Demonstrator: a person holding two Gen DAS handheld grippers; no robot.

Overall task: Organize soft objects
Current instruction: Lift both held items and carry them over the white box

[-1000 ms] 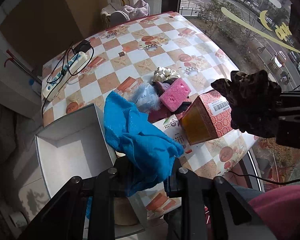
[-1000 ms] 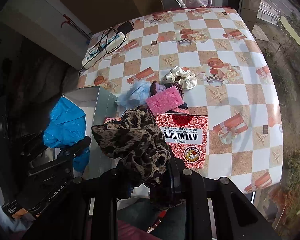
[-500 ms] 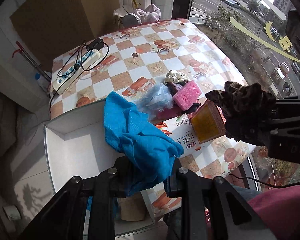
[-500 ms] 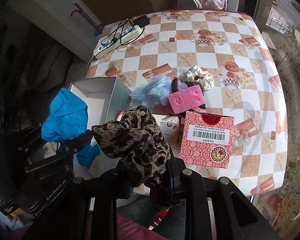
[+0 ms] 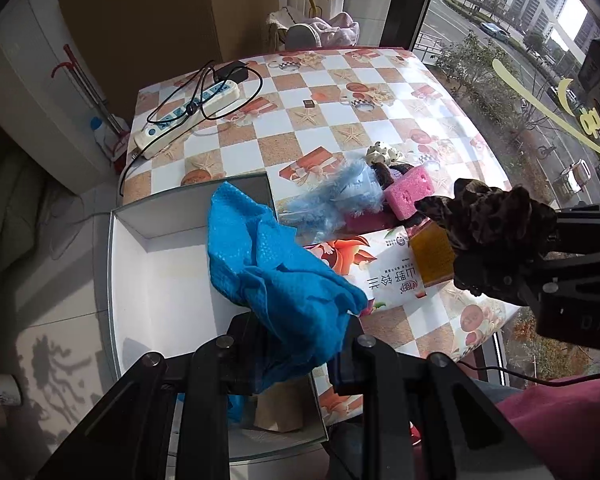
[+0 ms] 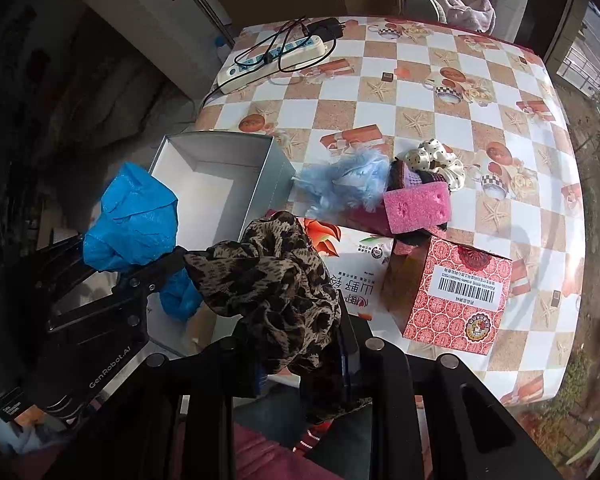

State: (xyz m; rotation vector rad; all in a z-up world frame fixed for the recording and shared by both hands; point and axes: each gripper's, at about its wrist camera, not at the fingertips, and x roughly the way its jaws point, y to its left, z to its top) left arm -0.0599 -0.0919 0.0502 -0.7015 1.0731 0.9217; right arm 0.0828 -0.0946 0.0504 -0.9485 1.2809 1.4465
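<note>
Desk (image 5: 320,132) ahead of my grippers, checkered starfish cloth; window with street beyond on right. White open box (image 5: 160,280) under my left gripper (image 5: 300,344), inside mostly bare. Left gripper clamped on blue cloth (image 5: 276,276), hanging over box's right wall. My right gripper (image 6: 300,356) clamped on leopard-print scrunchie (image 6: 276,280), above flat printed packet (image 6: 360,280). Red box (image 6: 456,296) to its right; pink sponge (image 6: 416,208), pale blue fluffy piece (image 6: 348,184) farther ahead.

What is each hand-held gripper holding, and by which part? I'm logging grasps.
Left hand-held gripper: blue cloth, pinched at its bunched lower end. Right hand-held gripper: leopard-print scrunchie, clamped at its lower edge.
</note>
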